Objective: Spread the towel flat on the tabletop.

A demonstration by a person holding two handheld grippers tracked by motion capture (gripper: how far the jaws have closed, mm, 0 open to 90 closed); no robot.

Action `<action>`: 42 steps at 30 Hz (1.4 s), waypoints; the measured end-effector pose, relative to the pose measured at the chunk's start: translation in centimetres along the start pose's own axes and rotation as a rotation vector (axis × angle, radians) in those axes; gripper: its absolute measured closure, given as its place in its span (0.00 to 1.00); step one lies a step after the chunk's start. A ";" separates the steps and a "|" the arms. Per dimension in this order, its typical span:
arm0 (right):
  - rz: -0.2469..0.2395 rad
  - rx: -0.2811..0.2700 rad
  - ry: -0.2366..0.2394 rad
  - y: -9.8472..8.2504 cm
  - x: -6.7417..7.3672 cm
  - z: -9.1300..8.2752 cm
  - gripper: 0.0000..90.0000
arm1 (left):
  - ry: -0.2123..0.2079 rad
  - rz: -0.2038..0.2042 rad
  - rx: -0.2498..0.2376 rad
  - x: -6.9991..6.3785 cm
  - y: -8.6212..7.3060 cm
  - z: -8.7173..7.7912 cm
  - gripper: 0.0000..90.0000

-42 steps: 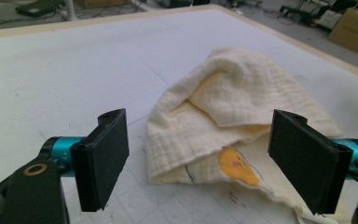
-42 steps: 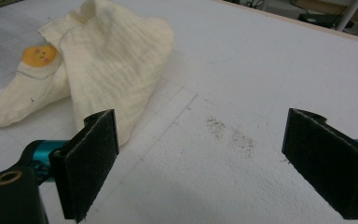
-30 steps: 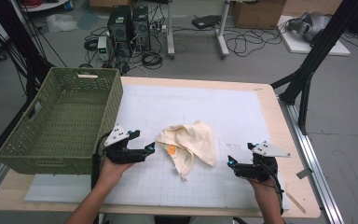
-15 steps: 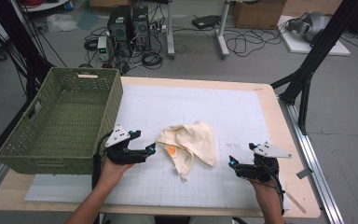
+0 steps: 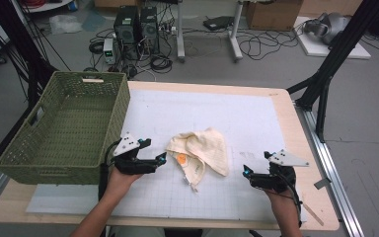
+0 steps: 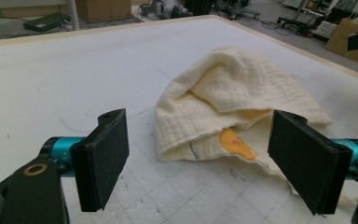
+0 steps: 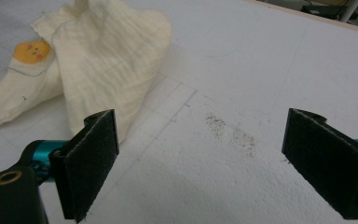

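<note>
Two hand-held grippers, jaws wide apart, gripped nothing: left hand-held gripper (image 5: 162, 159) just beside the crumpled cream muslin cloth (image 5: 202, 150), right hand-held gripper (image 5: 246, 173) farther off. Cloth lay mid-desk. Advised: pinch a loose edge, not the bunched fold. White gridded mat (image 5: 256, 118) covered the desk; green wicker basket (image 5: 64, 131) at left; cables littered the floor (image 5: 202, 47).

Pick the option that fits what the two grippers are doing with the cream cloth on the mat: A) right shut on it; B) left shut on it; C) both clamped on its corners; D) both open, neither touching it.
D: the left gripper and right gripper stand with jaws wide apart on either side of the cloth, clear of it.
</note>
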State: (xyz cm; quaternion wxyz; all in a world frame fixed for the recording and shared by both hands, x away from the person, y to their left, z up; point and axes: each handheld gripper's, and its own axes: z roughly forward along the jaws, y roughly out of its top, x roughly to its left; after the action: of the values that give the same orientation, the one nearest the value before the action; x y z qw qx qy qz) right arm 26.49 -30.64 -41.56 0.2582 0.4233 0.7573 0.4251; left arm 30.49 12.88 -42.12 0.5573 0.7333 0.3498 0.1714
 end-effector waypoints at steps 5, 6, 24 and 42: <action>0.013 0.001 -0.005 -0.2 -0.1 -0.4 0.11 | -0.034 0.019 0.027 -0.4 0.0 0.5 0.27; 0.012 -0.002 -0.006 -0.3 -0.2 -0.4 0.11 | -0.040 0.021 0.030 -0.5 0.1 0.7 0.27; 0.043 -0.005 -0.022 -0.6 -1.0 -0.8 0.11 | -0.225 0.189 0.150 -5.3 2.9 7.1 0.37; 0.045 0.004 -0.009 -0.6 -1.0 -0.6 0.11 | -0.196 0.242 0.329 -6.8 2.6 13.5 0.33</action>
State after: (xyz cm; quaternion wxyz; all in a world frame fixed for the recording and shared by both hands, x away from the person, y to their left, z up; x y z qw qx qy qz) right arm 26.31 -31.94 -41.79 0.2514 0.4424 0.7472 0.4274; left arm 35.23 -1.65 -43.11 0.4371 0.8639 0.2269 0.1055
